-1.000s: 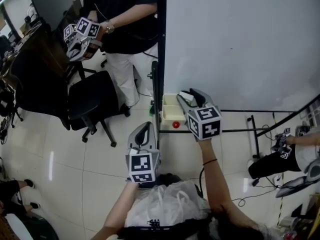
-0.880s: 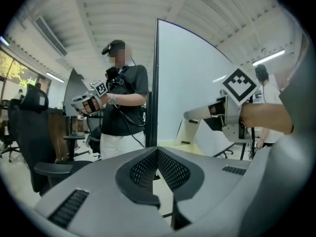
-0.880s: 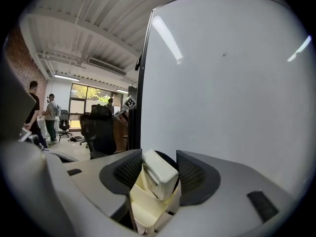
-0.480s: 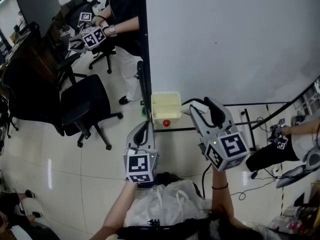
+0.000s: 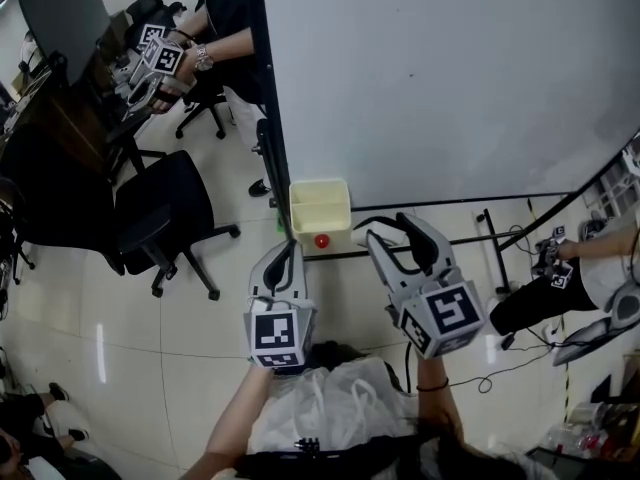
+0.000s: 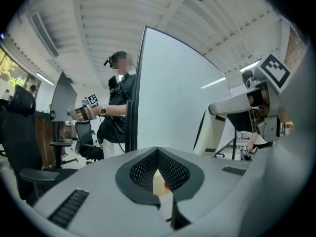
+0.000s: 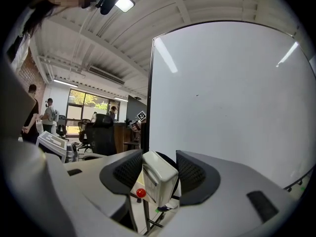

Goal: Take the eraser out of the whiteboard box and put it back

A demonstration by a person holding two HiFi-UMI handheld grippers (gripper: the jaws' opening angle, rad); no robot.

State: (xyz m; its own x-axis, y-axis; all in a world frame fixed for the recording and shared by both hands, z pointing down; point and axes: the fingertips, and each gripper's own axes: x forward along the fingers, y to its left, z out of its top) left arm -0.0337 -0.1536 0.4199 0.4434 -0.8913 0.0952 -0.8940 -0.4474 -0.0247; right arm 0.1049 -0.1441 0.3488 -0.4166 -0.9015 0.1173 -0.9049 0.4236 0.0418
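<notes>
Office floor, a whiteboard [image 5: 450, 78] standing upright, and the pale yellow whiteboard box [image 5: 320, 211] sits at its lower left corner. The right tool [image 5: 382, 231] clamps the white eraser [image 7: 159, 177], out of the box and just beside it. The left tool [image 5: 287, 258] hangs nearer the person, jaws together, nothing between them.

We see a tall white whiteboard [image 5: 450, 78] in a dark frame, standing on a glossy pale tiled floor [image 5: 90, 338]. Left of it, a black office chair [image 5: 165, 213] on castors stands near a dark surface carrying a monitor [image 5: 60, 18]. A second person [image 5: 225, 18] in a dark top stands by the board's left edge. A white plastic bag [image 5: 320, 408] lies at the bottom edge. Overhead, a ceiling lamp [image 7: 123, 3] glows among white beams.
</notes>
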